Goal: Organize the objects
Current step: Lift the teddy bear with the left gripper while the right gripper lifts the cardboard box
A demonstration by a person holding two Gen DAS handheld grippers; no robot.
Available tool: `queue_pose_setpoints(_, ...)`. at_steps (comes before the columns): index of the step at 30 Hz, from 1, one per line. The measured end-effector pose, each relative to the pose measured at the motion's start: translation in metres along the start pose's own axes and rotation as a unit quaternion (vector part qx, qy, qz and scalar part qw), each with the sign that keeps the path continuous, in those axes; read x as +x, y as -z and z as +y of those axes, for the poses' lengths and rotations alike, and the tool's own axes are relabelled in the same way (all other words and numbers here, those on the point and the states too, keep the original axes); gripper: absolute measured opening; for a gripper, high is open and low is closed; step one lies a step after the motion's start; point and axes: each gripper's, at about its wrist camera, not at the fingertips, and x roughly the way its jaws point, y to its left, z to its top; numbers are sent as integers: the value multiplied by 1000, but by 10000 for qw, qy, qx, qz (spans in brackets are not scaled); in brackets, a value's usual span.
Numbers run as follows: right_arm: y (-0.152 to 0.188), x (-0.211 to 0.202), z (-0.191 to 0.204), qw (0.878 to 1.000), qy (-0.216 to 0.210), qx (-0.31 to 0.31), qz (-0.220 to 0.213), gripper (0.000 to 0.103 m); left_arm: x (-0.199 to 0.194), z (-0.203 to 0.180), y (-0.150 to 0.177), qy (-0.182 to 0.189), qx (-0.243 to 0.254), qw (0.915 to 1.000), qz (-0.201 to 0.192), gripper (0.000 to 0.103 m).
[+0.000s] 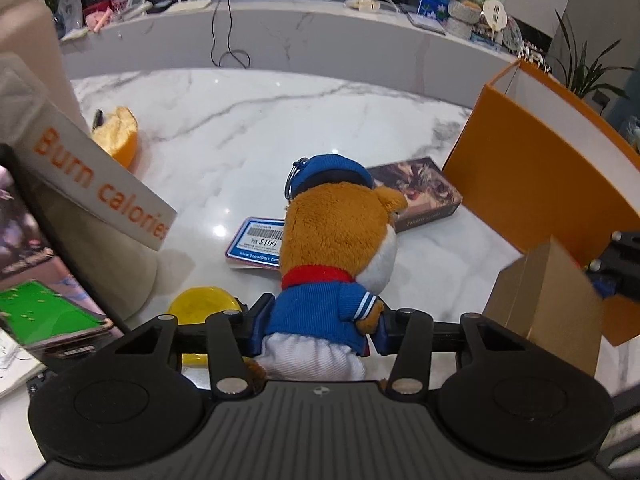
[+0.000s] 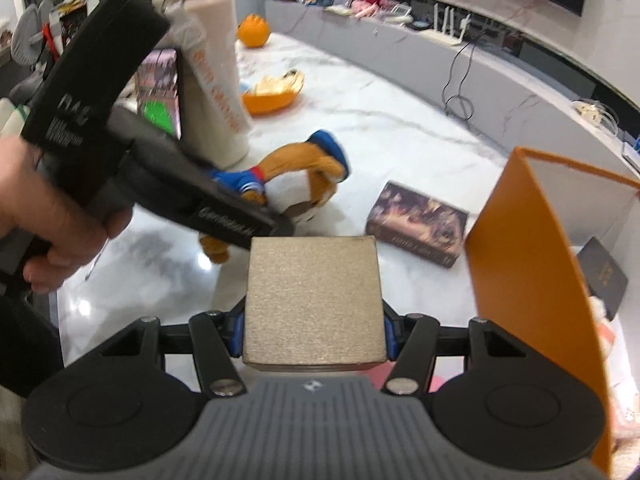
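Both sets of jaws are closed on cargo: the right gripper point(image 2: 314, 332) clamps a tan box point(image 2: 314, 300) by its 2 side faces, and the left gripper point(image 1: 320, 320) pinches a plush toy point(image 1: 340, 256) at the waist of its blue jacket.

Biggest hazard first. The orange bag point(image 2: 532, 272) stands open at 3 o'clock of the tan box, near it, with a dark booklet point(image 2: 604, 276) already inside. If the bag is the destination, its thin front wall looks easy to catch with the box's corner, which could fold or tip the bag. Next, the tall bottle point(image 1: 100, 184) printed "Burn calories" leans at 9 o'clock of the plush; a sideways swing of the left tool might topple it. The dark book point(image 2: 416, 224) lies flat on the marble counter point(image 1: 260, 120) at 1 o'clock of the plush, under any crossing path. The 2 tools are near each other, so both heading for the bag at once risks a knock. Smallest, the plush is soft and held only at the waist, so it could sag or slip; its price tag point(image 1: 258, 244) rests on the counter below and could snag.

Pose: the left hand point(image 2: 60, 224) wraps the tool's handle, tool angled downward to the right. The right tool is held roughly level, pointing across the counter.
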Motion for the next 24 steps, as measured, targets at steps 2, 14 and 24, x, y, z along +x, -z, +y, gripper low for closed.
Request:
queue_pose_setpoints(2, -3, -10, -6, 9998, 20, 99, -175, 61, -8, -1, 0, -53, 36, 9999, -105, 55)
queue_pose_setpoints(14, -10, -62, -54, 9899, 367, 978, -958, 61, -28, 2, 1, -177, -48, 9994, -292, 54)
queue_pose_setpoints(24, 0, -112, -113, 9656, 850, 1851, -1619, 61, -60, -11, -26, -233, 185, 9976, -627, 54)
